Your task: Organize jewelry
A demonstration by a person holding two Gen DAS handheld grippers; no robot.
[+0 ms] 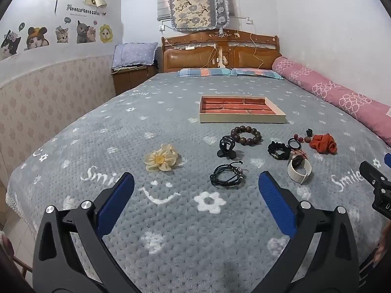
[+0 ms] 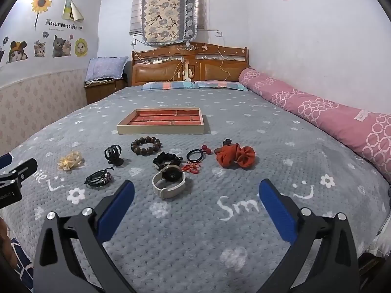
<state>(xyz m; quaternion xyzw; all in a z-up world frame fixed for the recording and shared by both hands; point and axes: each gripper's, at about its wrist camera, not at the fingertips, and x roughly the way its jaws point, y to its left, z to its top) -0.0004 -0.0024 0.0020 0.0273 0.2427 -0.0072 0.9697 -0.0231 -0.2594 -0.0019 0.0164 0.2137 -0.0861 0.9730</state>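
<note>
A shallow tray (image 1: pixel 242 120) (image 2: pixel 160 130) with a brick-red lining lies on the grey bedspread. In front of it lie a brown bead bracelet (image 1: pixel 246 135) (image 2: pixel 146 145), a black claw clip (image 1: pixel 226 147) (image 2: pixel 113 154), a cream fabric flower (image 1: pixel 160 158) (image 2: pixel 69 160), a black cord bracelet (image 1: pixel 226 175) (image 2: pixel 99 178), a watch with a beige band (image 1: pixel 299 167) (image 2: pixel 169 182), a black scrunchie (image 1: pixel 278 149) (image 2: pixel 166 158) and an orange scrunchie (image 1: pixel 323 143) (image 2: pixel 235 156). My left gripper (image 1: pixel 195 188) and right gripper (image 2: pixel 196 190) are open, empty, hovering short of the items.
A rolled pink quilt (image 1: pixel 337 92) (image 2: pixel 325 112) lies along the right wall. Pillows (image 1: pixel 227 72) and a wooden headboard (image 1: pixel 220 51) stand at the far end. The bed's left edge (image 1: pixel 14 195) drops to the floor. A nightstand (image 1: pixel 132 75) stands far left.
</note>
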